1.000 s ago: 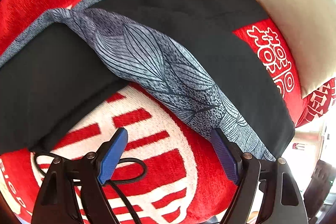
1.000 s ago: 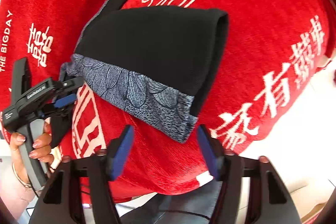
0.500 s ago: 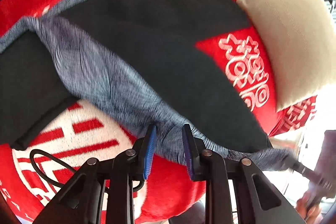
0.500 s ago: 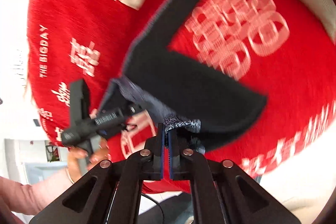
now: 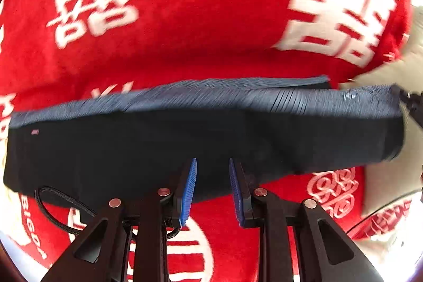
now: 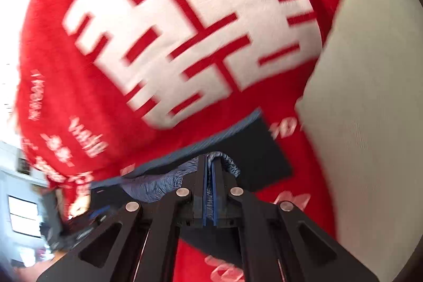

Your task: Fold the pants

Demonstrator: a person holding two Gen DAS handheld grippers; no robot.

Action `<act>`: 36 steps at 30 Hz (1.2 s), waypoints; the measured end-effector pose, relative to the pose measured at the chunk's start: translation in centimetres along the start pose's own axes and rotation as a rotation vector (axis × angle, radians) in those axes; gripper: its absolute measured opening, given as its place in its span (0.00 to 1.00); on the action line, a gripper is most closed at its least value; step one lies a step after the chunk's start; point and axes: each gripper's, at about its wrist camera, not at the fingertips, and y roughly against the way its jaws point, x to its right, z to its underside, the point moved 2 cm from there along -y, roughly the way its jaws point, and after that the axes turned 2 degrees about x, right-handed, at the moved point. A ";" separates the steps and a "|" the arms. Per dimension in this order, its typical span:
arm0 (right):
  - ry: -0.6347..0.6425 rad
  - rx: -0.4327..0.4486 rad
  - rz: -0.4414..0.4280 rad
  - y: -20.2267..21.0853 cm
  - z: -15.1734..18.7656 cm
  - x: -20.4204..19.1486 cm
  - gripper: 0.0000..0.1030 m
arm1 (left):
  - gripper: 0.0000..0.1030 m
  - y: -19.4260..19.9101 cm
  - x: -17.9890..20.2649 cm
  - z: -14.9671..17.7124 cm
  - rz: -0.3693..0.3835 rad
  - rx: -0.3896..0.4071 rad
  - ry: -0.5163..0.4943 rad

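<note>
The right gripper (image 6: pixel 210 192) pinches the blurred grey patterned waistband of the pants (image 5: pixel 185 144); the left gripper (image 5: pixel 212 192) stands narrowly parted, seemingly empty, pants spread just beyond its fingertips on the red blanket (image 5: pixel 198 17)

The place looks like a home, likely a bedroom or sitting room. A plush red blanket (image 5: pixel 201 25) with large white Chinese wedding characters covers the soft surface, and a beige cushion (image 6: pixel 370 97) lies at its edge. A bright window (image 6: pixel 22 218) shows, blurred, at the lower left.
</note>
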 end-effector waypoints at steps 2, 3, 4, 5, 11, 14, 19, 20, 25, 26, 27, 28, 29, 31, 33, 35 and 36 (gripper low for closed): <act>0.039 -0.026 0.052 -2.7 -2.2 0.4 0.03 | 0.27 -1.2 -0.7 0.0 -0.046 -0.015 0.027; 0.060 -0.038 0.078 -3.8 -2.8 0.4 0.03 | 0.27 -1.7 -0.9 0.1 -0.067 -0.021 0.033; 0.087 -0.052 0.105 -5.1 -3.3 0.4 0.03 | 0.27 -2.2 -1.5 0.2 -0.090 -0.028 0.040; 0.114 -0.070 0.139 -6.6 -3.7 0.5 0.03 | 0.27 -2.7 -1.8 0.3 -0.104 -0.034 0.045; 0.154 -0.129 0.263 -11.6 -4.9 2.6 0.05 | 0.27 -5.8 -2.6 0.2 -0.160 -0.074 0.069; 0.063 -0.130 0.312 -11.4 -5.7 4.5 0.27 | 0.27 -6.5 -2.4 -0.5 -0.158 -0.077 0.078; 0.027 -0.101 0.218 -9.1 -5.0 4.2 0.48 | 0.27 -7.8 -1.7 -1.6 -0.172 -0.076 0.048; 0.039 -0.123 0.231 -9.5 -4.6 4.2 0.48 | 0.27 -8.2 -1.7 -1.6 -0.175 -0.083 0.049; 0.071 -0.248 0.309 -14.4 -2.0 5.2 0.48 | 0.27 -9.4 -1.8 -1.2 -0.188 -0.106 0.062; 0.069 -0.265 0.312 -15.1 -1.8 5.5 0.47 | 0.27 -9.5 -1.9 -1.1 -0.190 -0.107 0.062; 0.064 -0.280 0.310 -15.8 -1.5 5.7 0.44 | 0.27 -9.4 -1.9 -1.0 -0.192 -0.108 0.064; 0.050 -0.288 0.297 -16.2 -1.4 6.0 0.26 | 0.27 -9.4 -2.0 -0.9 -0.193 -0.110 0.068; 0.051 -0.271 0.292 -16.1 -1.6 6.0 0.20 | 0.27 -9.2 -2.0 -1.0 -0.190 -0.107 0.072; 0.083 -0.216 0.270 -15.0 -2.3 5.4 0.15 | 0.27 -8.8 -2.0 -1.1 -0.189 -0.087 0.070; 0.142 -0.166 0.275 -14.5 -3.1 4.5 0.15 | 0.27 -9.1 -2.1 -1.5 -0.205 -0.072 0.061; 0.150 -0.188 0.270 -15.4 -3.3 4.7 0.17 | 0.27 -9.9 -2.3 -1.5 -0.221 -0.094 0.070; 0.142 -0.216 0.280 -16.0 -3.1 5.2 0.19 | 0.27 -10.0 -2.3 -1.4 -0.223 -0.098 0.080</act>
